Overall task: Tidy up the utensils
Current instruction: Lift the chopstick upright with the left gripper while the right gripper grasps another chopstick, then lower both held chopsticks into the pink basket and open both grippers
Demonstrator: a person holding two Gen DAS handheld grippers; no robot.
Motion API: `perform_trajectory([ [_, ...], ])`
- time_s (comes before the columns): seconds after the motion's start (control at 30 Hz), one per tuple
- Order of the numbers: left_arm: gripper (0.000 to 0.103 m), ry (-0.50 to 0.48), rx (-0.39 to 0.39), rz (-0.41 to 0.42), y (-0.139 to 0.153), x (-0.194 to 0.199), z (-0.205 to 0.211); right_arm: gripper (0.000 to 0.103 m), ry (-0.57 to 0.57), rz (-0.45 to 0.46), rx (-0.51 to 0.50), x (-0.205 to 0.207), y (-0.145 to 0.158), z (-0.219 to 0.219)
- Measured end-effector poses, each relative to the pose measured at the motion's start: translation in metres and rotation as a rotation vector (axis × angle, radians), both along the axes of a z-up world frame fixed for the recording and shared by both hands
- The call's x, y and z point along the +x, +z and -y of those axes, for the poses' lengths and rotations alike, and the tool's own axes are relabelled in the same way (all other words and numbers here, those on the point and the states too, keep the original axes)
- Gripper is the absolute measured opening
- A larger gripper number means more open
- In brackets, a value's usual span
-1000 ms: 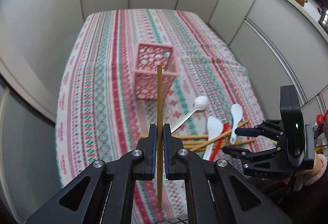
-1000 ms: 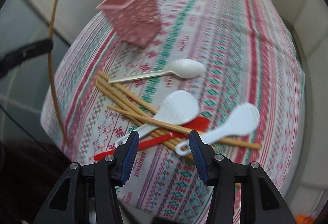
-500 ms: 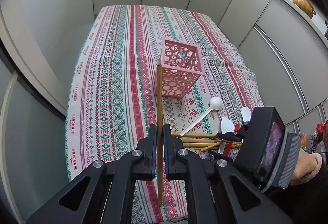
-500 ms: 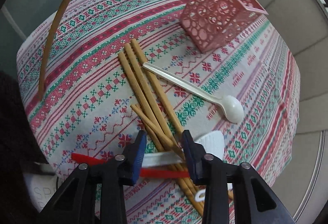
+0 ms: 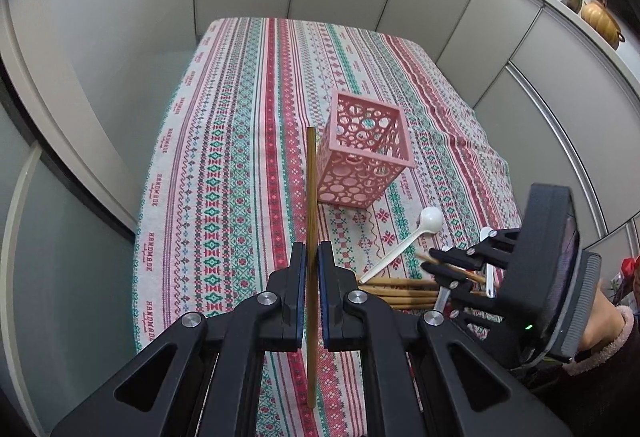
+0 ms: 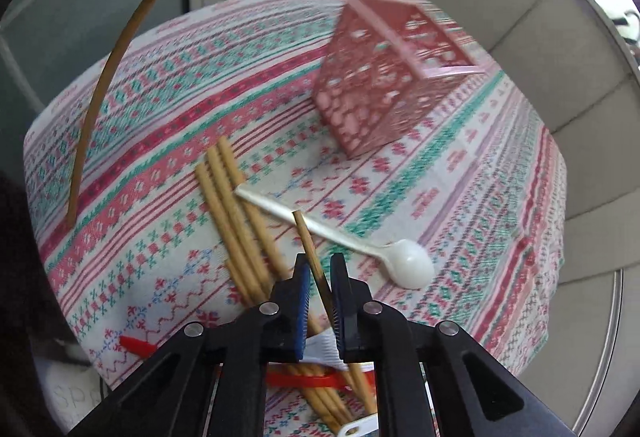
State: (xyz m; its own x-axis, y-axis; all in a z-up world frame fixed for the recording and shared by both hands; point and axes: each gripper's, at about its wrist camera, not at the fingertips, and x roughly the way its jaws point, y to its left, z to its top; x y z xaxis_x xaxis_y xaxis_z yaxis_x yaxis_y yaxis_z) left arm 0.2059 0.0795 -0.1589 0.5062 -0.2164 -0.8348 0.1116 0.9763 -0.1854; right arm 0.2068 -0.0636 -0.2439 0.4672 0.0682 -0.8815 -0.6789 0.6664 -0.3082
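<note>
Biggest thing here is the bench [image 5: 240, 141], covered in a striped patterned cloth that fills the middle of both views. On it, just right of centre in the left wrist view, stands the pink basket [image 5: 366, 153], upright, open top, nothing visible inside.

Lower right of that view is the utensil pile [image 6: 240, 233]: a bundle of wooden chopsticks lying side by side, a white spoon [image 6: 408, 267] near them, and some red and white plastic pieces tangled underneath at the bottom edge.

The left tongs [image 5: 309, 273] are clamped narrow on one chopstick [image 5: 311, 197], held up over the cloth with its tip near the basket's left side. The right tongs [image 6: 318, 281] are closing on a second chopstick [image 6: 308, 241], which sits between the jaws and angles up out of the pile.

What I'd worry about: that right grip looks off-centre and slanted, so the stick could pivot or slip out on the lift. It might also drag neighbouring chopsticks or the spoon along. And a long stick dropped into a light basket could tip it.
</note>
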Motion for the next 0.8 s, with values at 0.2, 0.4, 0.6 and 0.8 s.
perform_trajectory([
  [0.2, 0.006, 0.027, -0.014, 0.048, 0.009, 0.004, -0.001, 0.008, -0.160, 0.101, 0.148, 0.020, 0.042, 0.030],
  [0.4, 0.006, 0.054, -0.025, 0.118, 0.026, 0.002, 0.001, 0.005, -0.322, 0.204, 0.314, 0.019, 0.092, 0.060],
  [0.6, 0.006, 0.088, -0.049, 0.226, 0.054, -0.002, 0.003, 0.005, -0.419, 0.296, 0.465, 0.012, 0.132, 0.082],
  [0.8, 0.006, 0.136, -0.085, 0.349, 0.093, 0.001, 0.006, 0.005, -0.473, 0.399, 0.596, 0.000, 0.168, 0.093],
])
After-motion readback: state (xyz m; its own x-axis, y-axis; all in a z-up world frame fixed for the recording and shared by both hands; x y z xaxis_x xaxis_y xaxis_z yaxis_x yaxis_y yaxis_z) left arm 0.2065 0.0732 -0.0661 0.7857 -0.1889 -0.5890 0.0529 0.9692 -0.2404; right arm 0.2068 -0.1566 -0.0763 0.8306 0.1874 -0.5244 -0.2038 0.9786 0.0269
